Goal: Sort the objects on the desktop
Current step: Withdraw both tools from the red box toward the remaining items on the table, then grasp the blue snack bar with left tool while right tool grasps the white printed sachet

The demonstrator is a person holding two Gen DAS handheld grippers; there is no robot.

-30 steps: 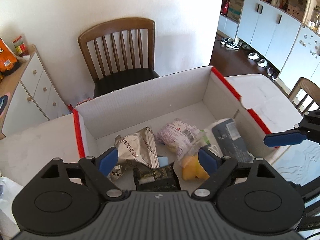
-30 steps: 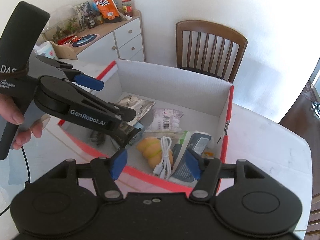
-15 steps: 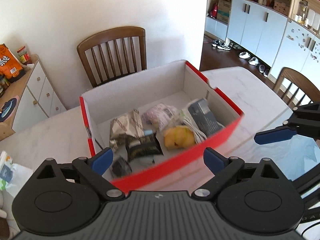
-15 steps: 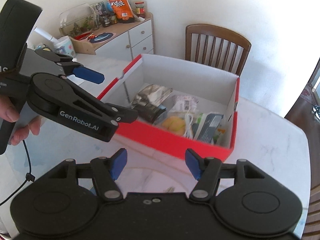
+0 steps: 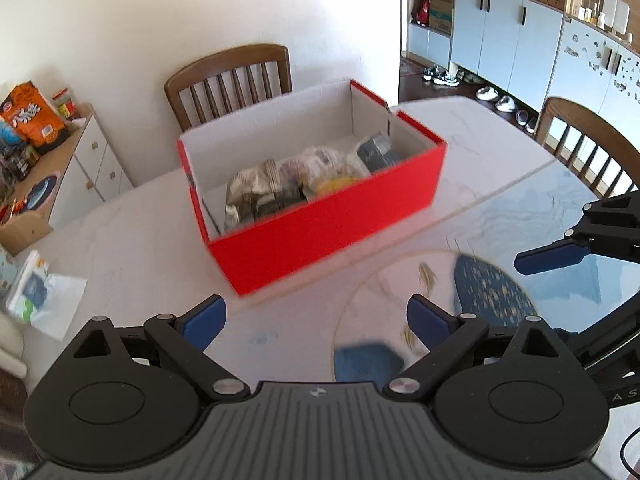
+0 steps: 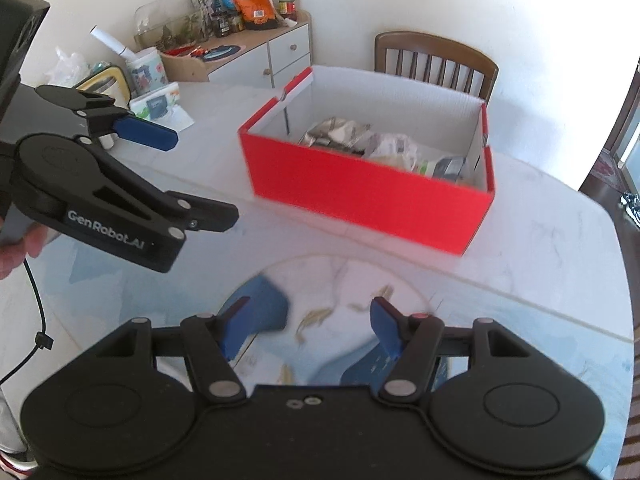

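A red cardboard box (image 5: 328, 220) with a white inside stands on the white marble table (image 5: 132, 248). It holds several items: a silver snack packet (image 5: 252, 188), a pale wrapped pack (image 5: 320, 160), something yellow (image 5: 332, 184) and a grey pouch (image 5: 378, 150). The box also shows in the right wrist view (image 6: 368, 188). My left gripper (image 5: 314, 320) is open and empty, hovering over the table in front of the box. My right gripper (image 6: 306, 326) is open and empty, also short of the box. The left gripper appears at the left of the right wrist view (image 6: 148, 134).
A wooden chair (image 5: 232, 76) stands behind the box, a second chair (image 5: 588, 140) at the right. A white sideboard (image 6: 280, 52) carries jars and an orange snack bag. A tissue pack (image 5: 32, 292) lies at the table's left edge. A blue patterned mat (image 5: 488, 292) lies under the grippers.
Both grippers have pulled back and up from over the box to the table in front of it. The box's contents look unchanged. Both stay open and empty.
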